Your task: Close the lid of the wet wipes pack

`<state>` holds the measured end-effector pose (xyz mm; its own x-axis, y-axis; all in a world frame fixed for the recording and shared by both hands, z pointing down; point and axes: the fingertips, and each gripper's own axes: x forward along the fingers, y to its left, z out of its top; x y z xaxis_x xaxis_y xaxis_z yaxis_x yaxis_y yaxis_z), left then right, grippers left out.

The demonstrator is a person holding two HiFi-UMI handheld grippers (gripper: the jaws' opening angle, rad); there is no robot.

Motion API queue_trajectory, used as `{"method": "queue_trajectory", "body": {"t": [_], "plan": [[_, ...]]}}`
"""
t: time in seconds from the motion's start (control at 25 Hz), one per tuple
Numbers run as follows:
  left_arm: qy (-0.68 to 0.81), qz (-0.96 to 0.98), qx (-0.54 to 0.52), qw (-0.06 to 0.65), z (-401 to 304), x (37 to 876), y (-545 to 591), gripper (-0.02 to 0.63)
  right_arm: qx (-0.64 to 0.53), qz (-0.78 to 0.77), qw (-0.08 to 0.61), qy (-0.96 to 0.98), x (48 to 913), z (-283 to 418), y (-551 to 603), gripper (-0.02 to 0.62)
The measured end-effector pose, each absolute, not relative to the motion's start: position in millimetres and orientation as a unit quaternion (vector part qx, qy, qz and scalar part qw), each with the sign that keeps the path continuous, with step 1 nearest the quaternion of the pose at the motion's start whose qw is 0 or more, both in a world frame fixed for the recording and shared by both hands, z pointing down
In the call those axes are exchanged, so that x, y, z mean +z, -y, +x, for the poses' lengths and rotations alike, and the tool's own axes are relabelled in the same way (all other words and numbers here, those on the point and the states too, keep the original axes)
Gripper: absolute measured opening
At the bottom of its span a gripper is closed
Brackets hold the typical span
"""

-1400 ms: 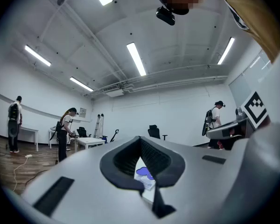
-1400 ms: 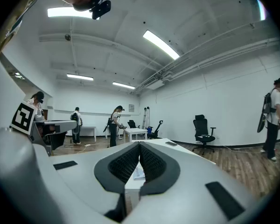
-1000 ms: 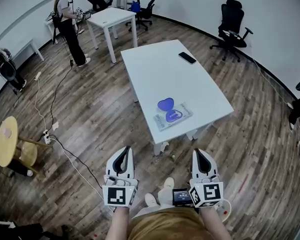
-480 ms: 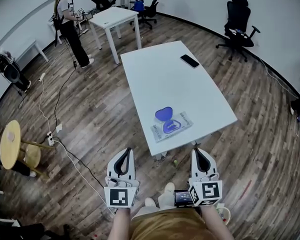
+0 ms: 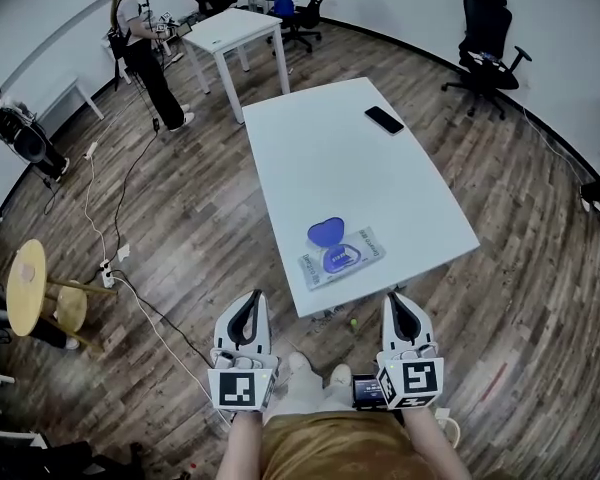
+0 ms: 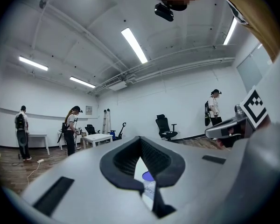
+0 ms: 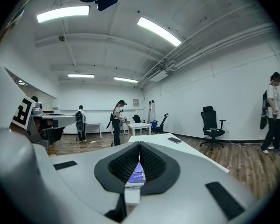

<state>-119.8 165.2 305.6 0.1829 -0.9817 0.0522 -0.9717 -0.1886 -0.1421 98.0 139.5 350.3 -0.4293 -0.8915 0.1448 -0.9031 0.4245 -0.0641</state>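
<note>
The wet wipes pack (image 5: 342, 258) lies flat on the white counter (image 5: 350, 168), close to its near edge and turned a little askew to it. Its blue lid (image 5: 326, 233) is swung open and sits at the far-left side of the pack's blue opening; whether it stands up or lies back cannot be told from above. A dark phone (image 5: 384, 120) rests well apart from the pack, toward the counter's far right corner. Both grippers are held low by the person's body, short of the counter and over the wooden floor (image 5: 200, 228), neither one touching the pack. The left gripper (image 5: 255, 298) points forward with its fingers (image 6: 123, 158) pressed together at the tips and nothing between them; the pack shows only as a sliver through the loop behind those tips. The right gripper (image 5: 393, 299) is the same: its fingers (image 7: 154, 164) meet at the tips, empty, with the pack visible in the distance through the gap. Farther out, a second white table (image 5: 230, 30) stands beyond the counter with a person (image 5: 145, 53) beside it, a black office chair (image 5: 490, 28) sits near the far wall, and a round yellow stool (image 5: 25, 288) stands at the left, near a cable (image 5: 110, 198) that trails across the floor.
</note>
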Motion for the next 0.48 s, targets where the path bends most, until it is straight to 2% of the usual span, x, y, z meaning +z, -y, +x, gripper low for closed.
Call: {"method": "queue_trajectory", "body": {"t": [0.48], "plan": [[-0.621, -0.781, -0.062, 0.024, -119, 318, -111, 0.006, 0.065, 0.535, 0.036, 0.842, 349, 92, -96, 0.009]]}}
